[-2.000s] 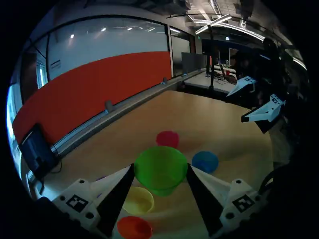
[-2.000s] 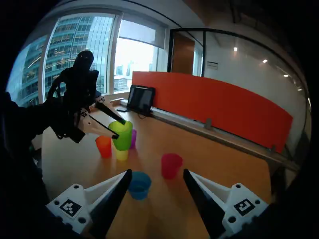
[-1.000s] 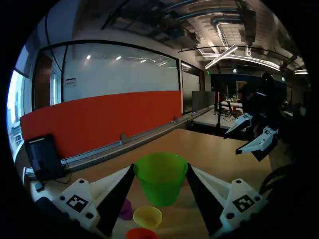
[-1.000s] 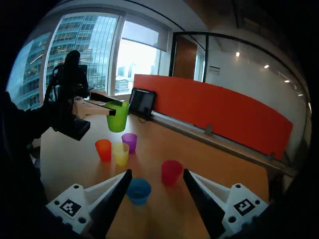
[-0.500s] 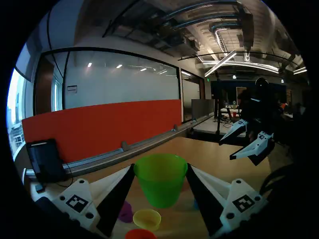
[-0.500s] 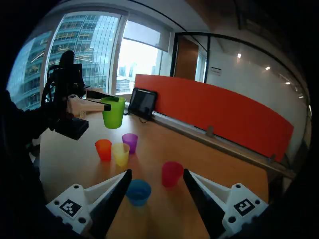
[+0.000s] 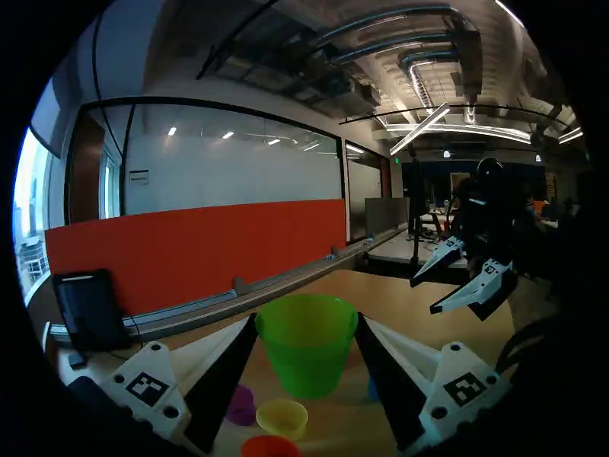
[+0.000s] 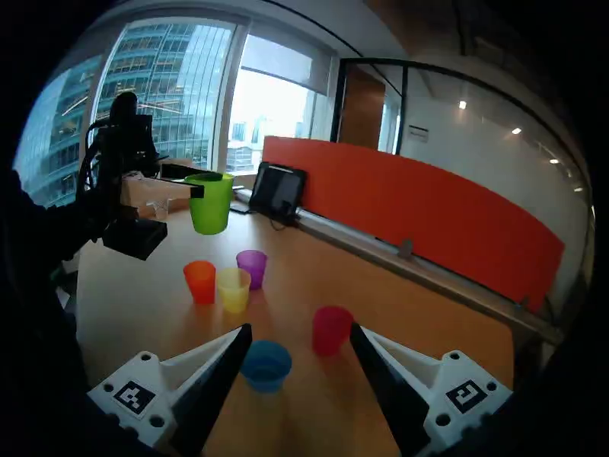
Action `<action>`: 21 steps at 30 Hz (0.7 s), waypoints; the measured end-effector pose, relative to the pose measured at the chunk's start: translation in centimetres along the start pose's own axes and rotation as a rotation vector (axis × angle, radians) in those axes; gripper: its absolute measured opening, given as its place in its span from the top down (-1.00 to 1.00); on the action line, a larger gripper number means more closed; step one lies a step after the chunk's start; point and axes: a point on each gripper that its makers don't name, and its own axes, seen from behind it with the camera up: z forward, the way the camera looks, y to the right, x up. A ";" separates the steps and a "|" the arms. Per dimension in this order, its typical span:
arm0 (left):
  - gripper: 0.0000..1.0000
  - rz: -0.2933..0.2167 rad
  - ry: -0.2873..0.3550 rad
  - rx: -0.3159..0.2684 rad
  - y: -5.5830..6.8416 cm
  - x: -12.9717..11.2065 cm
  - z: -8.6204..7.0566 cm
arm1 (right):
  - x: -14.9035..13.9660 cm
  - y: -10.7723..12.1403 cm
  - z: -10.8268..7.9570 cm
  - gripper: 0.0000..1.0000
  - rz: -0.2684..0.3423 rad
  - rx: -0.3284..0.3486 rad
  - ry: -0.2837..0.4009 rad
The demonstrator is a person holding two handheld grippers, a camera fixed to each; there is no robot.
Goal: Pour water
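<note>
Left gripper view: the left claw [image 7: 304,320] is clamped on the upright green cup [image 7: 307,358], which is translucent, its inside hidden. Right gripper view: the right claw [image 8: 299,329] stands apart, and a blue cup [image 8: 266,365] and a red cup [image 8: 331,330] stand between its fingers on the tabletop [image 8: 304,419].

There are six cups, one of each colour: green cup [image 8: 208,203], orange cup [image 8: 200,281], yellow cup [image 8: 233,289], purple cup [image 8: 252,268], red cup [image 8: 331,330] and blue cup [image 8: 266,365]. Five stand on the single table [image 8: 426,343]. One tablet [image 8: 278,192] sits at its far edge. There are two grippers: left gripper [image 7: 304,318] and right gripper [image 8: 299,327].
</note>
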 end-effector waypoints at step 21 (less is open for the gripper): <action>-0.81 0.003 -0.001 0.033 -0.8 -1.4 -2.8 | -3.0 -1.2 3.6 -1.00 -0.012 0.106 -0.097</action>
